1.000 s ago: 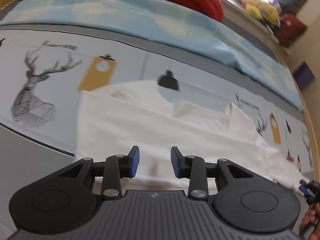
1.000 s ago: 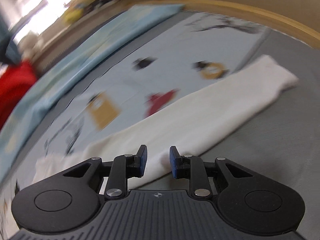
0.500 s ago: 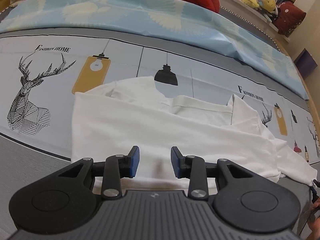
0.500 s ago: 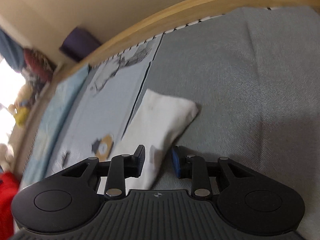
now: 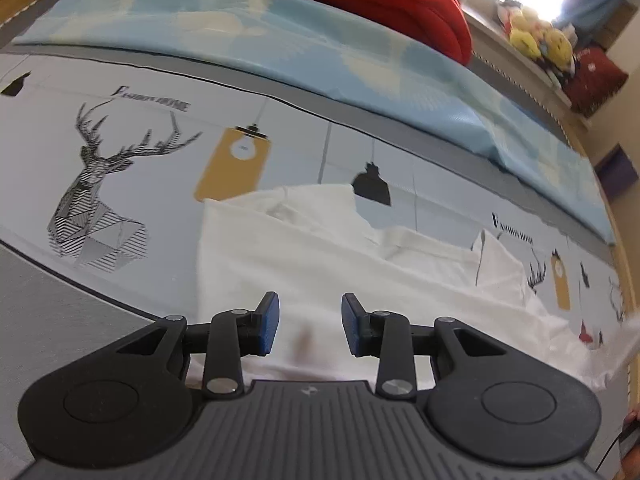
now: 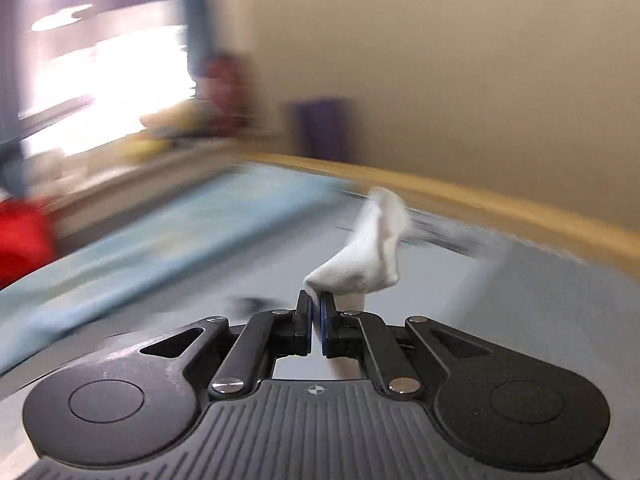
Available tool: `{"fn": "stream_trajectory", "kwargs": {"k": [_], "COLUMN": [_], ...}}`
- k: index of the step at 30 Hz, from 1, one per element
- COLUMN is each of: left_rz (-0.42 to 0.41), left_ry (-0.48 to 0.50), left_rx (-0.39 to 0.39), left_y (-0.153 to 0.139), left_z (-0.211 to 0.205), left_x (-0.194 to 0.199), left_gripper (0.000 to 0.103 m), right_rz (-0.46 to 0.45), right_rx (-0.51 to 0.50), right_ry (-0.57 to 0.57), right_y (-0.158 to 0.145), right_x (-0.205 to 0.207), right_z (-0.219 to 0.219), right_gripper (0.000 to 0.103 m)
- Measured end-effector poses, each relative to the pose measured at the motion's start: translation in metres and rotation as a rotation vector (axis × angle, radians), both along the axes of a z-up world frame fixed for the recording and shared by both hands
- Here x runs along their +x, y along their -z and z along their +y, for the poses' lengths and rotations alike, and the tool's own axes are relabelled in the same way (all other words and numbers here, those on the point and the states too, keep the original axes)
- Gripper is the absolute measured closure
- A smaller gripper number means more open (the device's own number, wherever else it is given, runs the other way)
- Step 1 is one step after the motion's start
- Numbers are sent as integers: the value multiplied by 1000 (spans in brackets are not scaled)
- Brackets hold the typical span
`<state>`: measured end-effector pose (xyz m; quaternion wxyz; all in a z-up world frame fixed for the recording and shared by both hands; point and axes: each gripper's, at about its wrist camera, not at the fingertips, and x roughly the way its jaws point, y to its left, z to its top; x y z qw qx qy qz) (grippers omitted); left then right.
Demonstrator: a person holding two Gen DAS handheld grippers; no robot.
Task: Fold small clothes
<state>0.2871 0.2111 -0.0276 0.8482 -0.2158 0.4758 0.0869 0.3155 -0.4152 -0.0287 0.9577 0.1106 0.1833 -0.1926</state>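
A white long-sleeved shirt (image 5: 320,264) lies partly folded on the printed bed sheet (image 5: 160,184) in the left wrist view. My left gripper (image 5: 308,326) is open and empty, just above the shirt's near hem. In the blurred right wrist view my right gripper (image 6: 316,312) is shut on the end of the shirt's white sleeve (image 6: 372,248) and holds it lifted above the bed. The rest of the sleeve is hidden below the gripper.
A light blue blanket (image 5: 280,40) and a red quilt (image 5: 380,0) lie along the bed's far side. Stuffed toys (image 5: 536,40) sit on a ledge at the back right. The wooden bed edge (image 6: 520,212) runs to the right.
My right gripper has shut on the sleeve end and lifted it off the bed, swinging fast. My left gripper stayed open over the hem, shifting slightly.
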Motion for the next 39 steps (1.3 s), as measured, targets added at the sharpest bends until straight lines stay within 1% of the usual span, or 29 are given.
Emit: {"fn": "stream_trajectory", "kwargs": {"k": [2, 5, 6, 7, 9, 10, 11, 13, 14, 15, 17, 18, 19, 21, 22, 24, 25, 27, 29, 30, 32, 35, 36, 37, 39], "left_rz": [-2, -12, -16, -21, -28, -30, -30, -23, -22, -21, -23, -25, -25, -13, -1, 33, 47, 82, 110, 118, 141, 170, 174, 167, 123], "left_ry": [-26, -55, -61, -66, -78, -80, -81, -85, -85, -83, -80, -78, -78, -70, -61, -43, -38, -28, -16, -7, 7, 20, 32, 49, 76], "left_rx": [-16, -44, -50, -57, -69, -76, -82, -94, -102, -113, -133, -149, -167, -206, -215, -219, -221, -233, -241, -239, -215, -191, -180, -164, -95], "left_y": [-2, -6, -7, -8, -10, -11, -11, -8, -7, -6, -3, -1, 2, 12, 19, 33, 39, 54, 64, 69, 78, 89, 91, 90, 78], "left_z": [10, 26, 30, 34, 40, 41, 43, 46, 47, 47, 48, 47, 46, 41, 36, 26, 22, 11, 3, -2, -12, -21, -24, -27, -31], "left_x": [-4, -9, -10, -11, -13, -14, -14, -15, -15, -15, -14, -14, -13, -10, -8, -2, 0, 5, 11, 13, 19, 23, 23, 24, 23], "left_gripper": [65, 65, 65, 65, 65, 65, 65, 66, 66, 66, 66, 68, 69, 73, 73, 73, 73, 73, 73, 73, 73, 73, 79, 99, 100], "right_rz": [-10, -20, -17, -8, 29, 65, 131, 337, 419, 463, 517, 523, 520, 502, 492, 514, 510, 501, 472, 455, 420, 366, 356, 346, 330], "right_rx": [-33, -31, -16, 19, 83, 107, 135, 183, 206, 204, 150, 144, 164, 221, 237, 205, 200, 215, 229, 230, 244, 311, 329, 349, 383], "right_ry": [-168, -415, -485, -561, -663, -719, -781, -887, -926, -938, -909, -874, -823, -743, -706, -588, -547, -509, -490, -477, -416, -309, -272, -244, -202], "right_y": [-12, -23, -23, -22, -14, -6, 4, 27, 34, 37, 33, 30, 27, 28, 31, 40, 42, 41, 34, 30, 25, 24, 25, 26, 29], "right_x": [5, 3, 1, -3, -12, -15, -17, -17, -22, -26, -35, -35, -35, -37, -34, -28, -21, -8, 0, 3, 13, 25, 29, 31, 33], "right_z": [63, 165, 194, 227, 276, 298, 319, 348, 357, 358, 354, 346, 332, 306, 294, 269, 258, 242, 221, 212, 192, 154, 142, 132, 115], "right_gripper": [101, 101, 101, 101, 100, 100, 99, 98, 98, 97, 93, 84, 77, 76, 76, 74, 74, 74, 75, 75, 75, 75, 74, 74, 74]}}
